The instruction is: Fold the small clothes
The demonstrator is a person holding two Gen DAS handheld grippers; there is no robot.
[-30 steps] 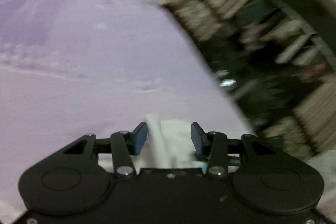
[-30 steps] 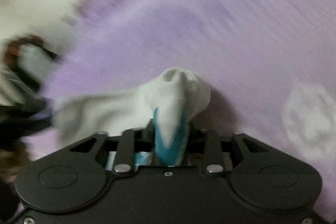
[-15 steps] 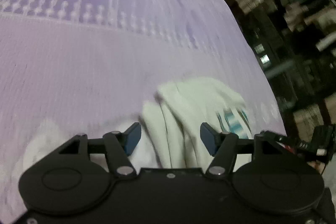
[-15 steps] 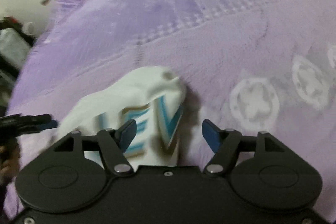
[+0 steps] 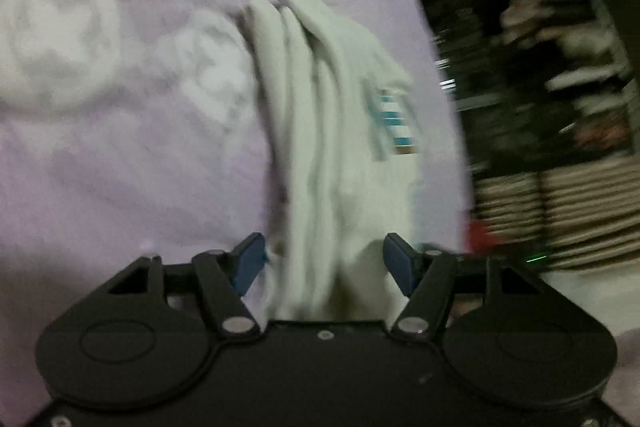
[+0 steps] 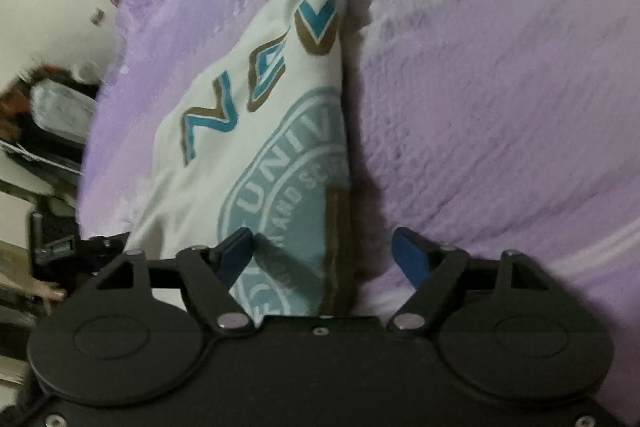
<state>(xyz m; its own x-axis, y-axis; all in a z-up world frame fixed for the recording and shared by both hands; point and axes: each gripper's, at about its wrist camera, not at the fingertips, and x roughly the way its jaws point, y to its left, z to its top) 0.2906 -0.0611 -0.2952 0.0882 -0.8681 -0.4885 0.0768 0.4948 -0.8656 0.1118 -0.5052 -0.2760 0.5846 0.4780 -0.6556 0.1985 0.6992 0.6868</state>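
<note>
- Purple blanket [image 6: 500, 115] under everything; clutter beyond its edge too blurred to identify.
- White shirt [image 6: 248, 147] bunched on blanket, near end hidden behind both housings.
- Left hand-held gripper [image 5: 324, 267]: jaws opening, cloth between, pads clear.
- Right hand-held gripper [image 6: 324, 255]: opening, likewise.

My left tool [image 5: 324, 263] looked like matt black plastic, its links pinned with small shiny metal rivets, and its pads [image 5: 249, 264] were a dull blue, rubbery-looking stuff. My right tool [image 6: 324, 257] had the same finish. The garment [image 6: 256, 147] was soft white cloth, smooth where it lay flat and ridged in loose folds [image 5: 320, 131], with flat printed lettering in teal and brown (the print looked matt, not glossy). The bedspread [image 6: 500, 131] under it was lilac fleece, napped and ribbed, with paler fuzzy flower shapes [image 5: 56, 39] raised in the pile.
</note>
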